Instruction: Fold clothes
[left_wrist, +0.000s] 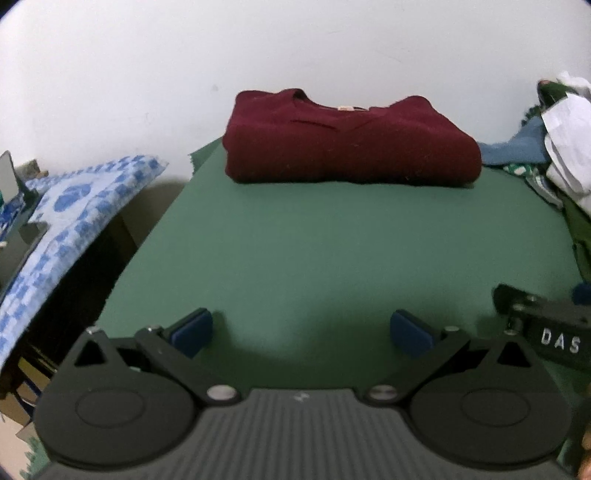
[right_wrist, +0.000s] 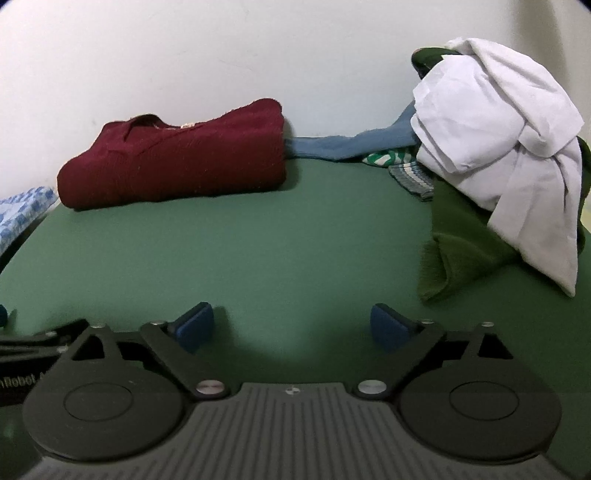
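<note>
The left gripper (left_wrist: 303, 330) has its two fingers spread far apart. Nothing sits between its blue pads (left_wrist: 194, 332). It points forward and tips down a bit. The right gripper (right_wrist: 291, 326) looks the same: fingers wide apart, blue pads (right_wrist: 388, 326) bare, nothing between them, tipped down a bit too. The two grippers sit side by side, close together (a black piece of each one pokes into the edge of the other's view). A tiny bit of a hand (left_wrist: 585, 458) shows at the bottom right corner of the left wrist view.
</note>
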